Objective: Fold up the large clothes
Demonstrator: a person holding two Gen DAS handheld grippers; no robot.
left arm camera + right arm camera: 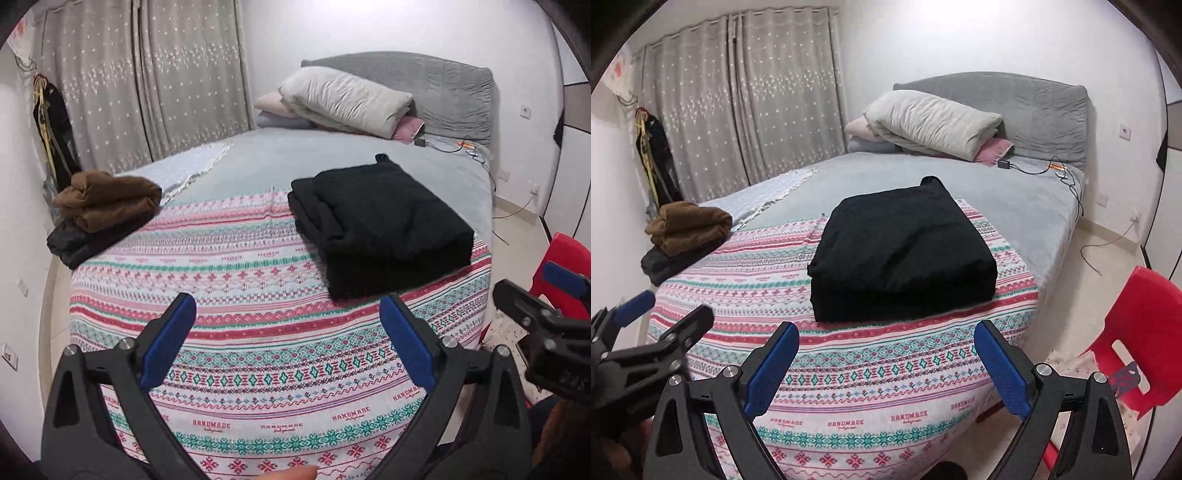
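A black garment [384,225] lies folded in a thick rectangle on the patterned bedspread [240,295]; it also shows in the right wrist view [905,251]. My left gripper [288,317] is open and empty, held above the bedspread in front of and left of the garment. My right gripper [886,350] is open and empty, just in front of the garment's near edge. Each gripper shows at the edge of the other's view, the right one [546,302] and the left one [653,325].
Folded brown clothes [107,199] on a dark garment [74,240] sit at the bed's left edge. Pillows [343,99] and a grey headboard [450,88] are at the far end. A red plastic chair [1137,332] stands right of the bed. Cables [1067,177] lie near the headboard.
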